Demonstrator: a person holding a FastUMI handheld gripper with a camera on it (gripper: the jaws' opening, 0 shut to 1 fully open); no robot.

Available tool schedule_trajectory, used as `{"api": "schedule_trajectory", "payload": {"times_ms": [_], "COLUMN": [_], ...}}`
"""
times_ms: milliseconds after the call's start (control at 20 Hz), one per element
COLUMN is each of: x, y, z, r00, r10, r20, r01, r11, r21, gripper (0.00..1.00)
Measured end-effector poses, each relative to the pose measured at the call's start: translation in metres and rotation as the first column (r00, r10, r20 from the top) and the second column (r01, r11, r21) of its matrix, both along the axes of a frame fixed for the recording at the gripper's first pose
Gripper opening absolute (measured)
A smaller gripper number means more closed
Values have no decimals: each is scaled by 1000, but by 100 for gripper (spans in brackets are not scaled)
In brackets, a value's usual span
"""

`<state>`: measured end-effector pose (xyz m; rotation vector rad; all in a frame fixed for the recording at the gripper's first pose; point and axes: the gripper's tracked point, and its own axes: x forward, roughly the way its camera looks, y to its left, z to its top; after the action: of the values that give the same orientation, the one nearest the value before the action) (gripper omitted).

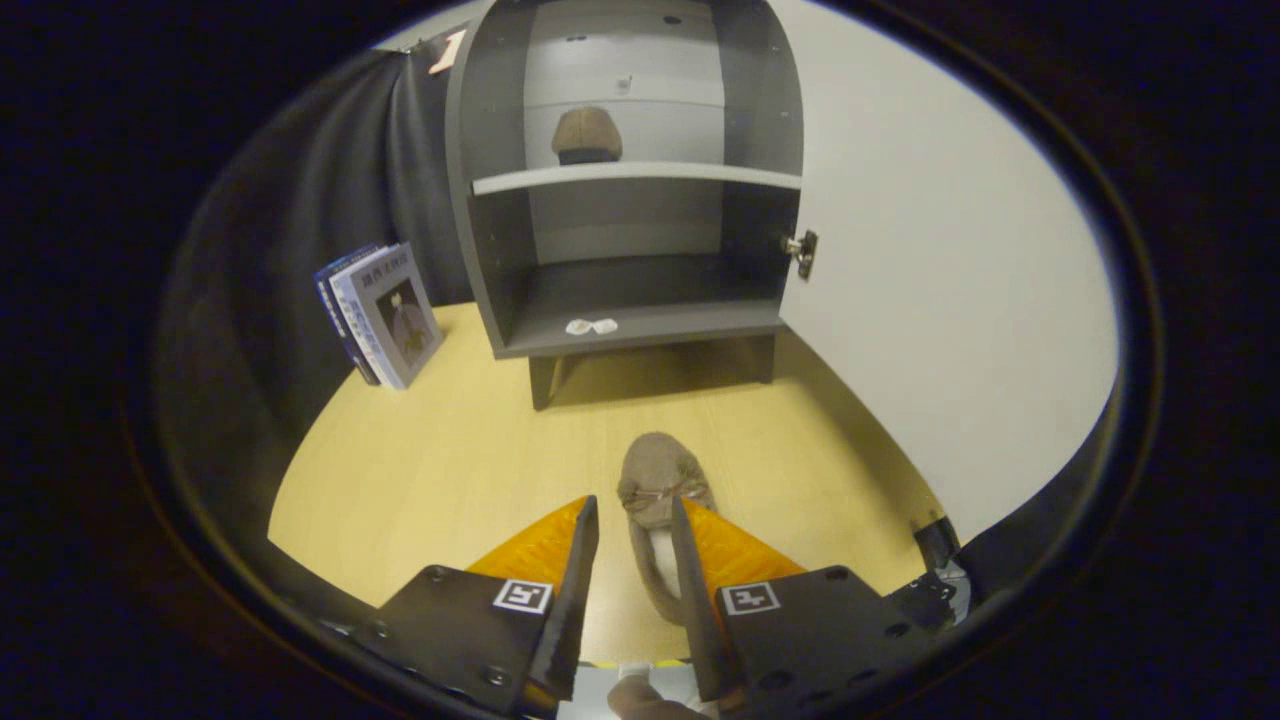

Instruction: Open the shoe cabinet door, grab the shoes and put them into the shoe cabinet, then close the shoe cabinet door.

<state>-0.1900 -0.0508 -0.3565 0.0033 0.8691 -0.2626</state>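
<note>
the brown shoe lies on the bench with its heel end between the fingers of the claw, which stands spread and not visibly pressing it. another shoe sits on the upper shelf of the shoe cabinet, whose door hangs open. looks like the grab step; next, pinch and lift toward the cabinet.
</note>
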Motion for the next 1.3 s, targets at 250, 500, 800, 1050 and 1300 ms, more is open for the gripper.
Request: {"api": "schedule_trajectory", "payload": {"times_ms": [250, 500, 800, 1050, 1300], "x": [-7, -11, -9, -6, -4], "y": [-2, -4, -11, -15, -15], "z": [-56, -96, -121, -126, -124], "r00": [991, 974, 956, 946, 950], "r10": [-36, -43, -45, -37, 6], "r20": [-128, -223, -289, -322, -311], "r01": [35, 39, 35, 24, -11], "r11": [999, 999, 999, 999, 1000], "r21": [-15, -23, -37, -44, -14], "gripper": [47, 48, 50, 22, 3]}}
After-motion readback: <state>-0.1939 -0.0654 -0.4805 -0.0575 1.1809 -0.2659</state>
